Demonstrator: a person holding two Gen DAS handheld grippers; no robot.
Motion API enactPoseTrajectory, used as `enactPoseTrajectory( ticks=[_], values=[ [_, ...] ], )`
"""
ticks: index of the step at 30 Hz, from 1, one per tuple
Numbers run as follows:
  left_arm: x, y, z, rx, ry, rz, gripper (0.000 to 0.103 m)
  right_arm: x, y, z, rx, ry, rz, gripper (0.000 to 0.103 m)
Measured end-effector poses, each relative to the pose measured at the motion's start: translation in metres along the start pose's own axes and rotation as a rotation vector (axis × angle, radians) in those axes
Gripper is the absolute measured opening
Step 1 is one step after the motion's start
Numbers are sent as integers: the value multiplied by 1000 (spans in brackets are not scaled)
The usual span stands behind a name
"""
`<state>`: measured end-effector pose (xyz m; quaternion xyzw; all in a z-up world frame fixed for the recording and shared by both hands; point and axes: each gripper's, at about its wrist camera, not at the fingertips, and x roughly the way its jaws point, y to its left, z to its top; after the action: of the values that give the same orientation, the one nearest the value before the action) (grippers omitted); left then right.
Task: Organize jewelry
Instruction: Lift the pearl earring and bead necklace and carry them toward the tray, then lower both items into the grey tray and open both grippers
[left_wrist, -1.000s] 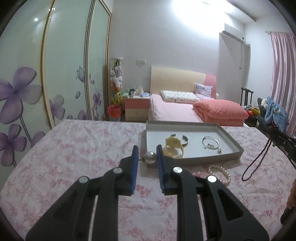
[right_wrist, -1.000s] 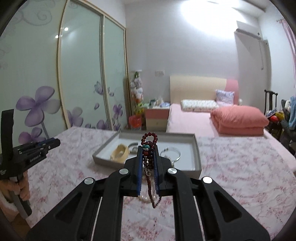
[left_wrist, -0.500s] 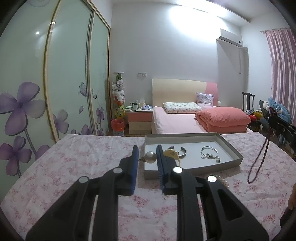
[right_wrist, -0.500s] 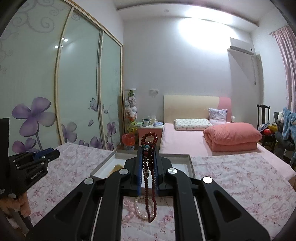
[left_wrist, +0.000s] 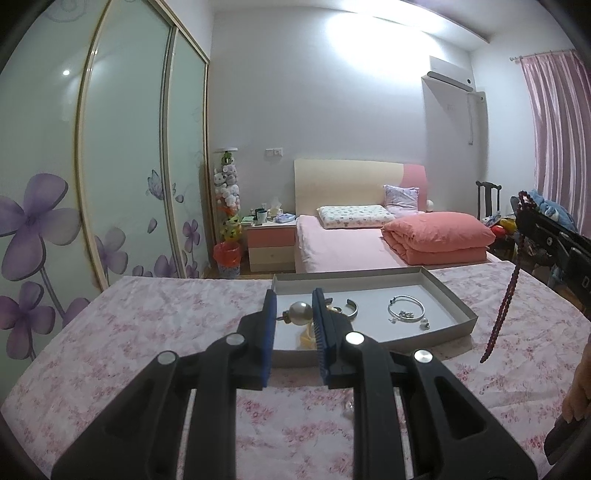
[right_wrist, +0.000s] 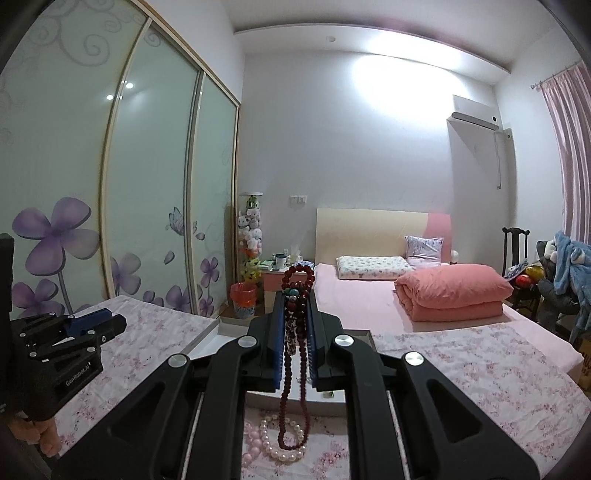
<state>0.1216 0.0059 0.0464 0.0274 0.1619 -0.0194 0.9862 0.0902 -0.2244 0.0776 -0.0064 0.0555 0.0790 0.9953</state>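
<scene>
Pearl earring (left_wrist: 300, 313) pinched tight in my left claw (left_wrist: 294, 319), hanging right over the near edge of the jewelry tray (left_wrist: 448, 295). Right claw (right_wrist: 295, 334) is clamped on a dark red bead necklace (right_wrist: 293, 373), dangling above the pearl strand (right_wrist: 275, 441) below it.

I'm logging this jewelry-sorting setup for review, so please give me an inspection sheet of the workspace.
Surface: pink floral cloth, wrinkled.
Job's things: tray holds silver bangle, cuff; pearl strand on cloth.
Clutter: nothing seen.
Grippers: left gripper shut on pearl earring; right gripper shut on red bead necklace, dangling.
Cables: nothing seen.
Surroundings: bed, wardrobe, curtain.
</scene>
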Motion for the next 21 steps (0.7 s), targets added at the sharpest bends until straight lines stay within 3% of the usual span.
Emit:
enactPoseTrajectory(
  ticks=[12,21],
  values=[
    [13,-8,6,11,-7,-6,20,10,0,4,-5,-19,-12,11],
    [46,-13,22,1,-17,-11,20,42,-14,11,34,-16,-19,11]
  ],
)
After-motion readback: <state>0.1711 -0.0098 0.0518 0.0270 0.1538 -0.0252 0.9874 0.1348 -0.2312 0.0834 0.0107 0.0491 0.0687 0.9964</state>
